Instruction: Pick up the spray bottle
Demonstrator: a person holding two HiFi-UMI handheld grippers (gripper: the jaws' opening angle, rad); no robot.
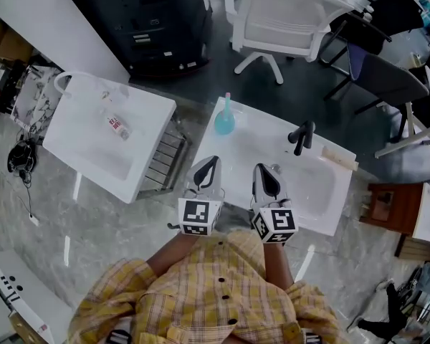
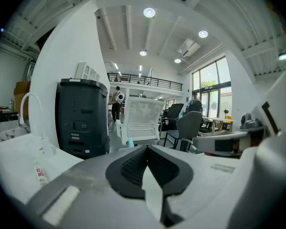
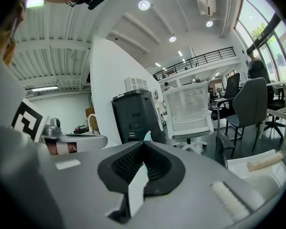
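A teal spray bottle point(image 1: 224, 118) stands upright at the far left corner of a white sink counter point(image 1: 247, 138). My left gripper point(image 1: 206, 168) and right gripper point(image 1: 266, 175) hover side by side over the counter's near edge, short of the bottle and pointing towards it. Both are shut with nothing between the pads. Only the bottle's teal top point(image 2: 130, 142) shows over the closed left gripper point(image 2: 146, 147) in the left gripper view. In the right gripper view the teal tip point(image 3: 147, 136) pokes up just past the right gripper point(image 3: 144, 143).
A black faucet point(image 1: 302, 136) stands over the basin point(image 1: 322, 185) to the right, with a beige bar point(image 1: 339, 158) beyond it. A second white sink point(image 1: 93, 138) holding a small bottle point(image 1: 117, 125) is to the left. Behind are a black cabinet point(image 1: 158, 20) and a white office chair point(image 1: 287, 20).
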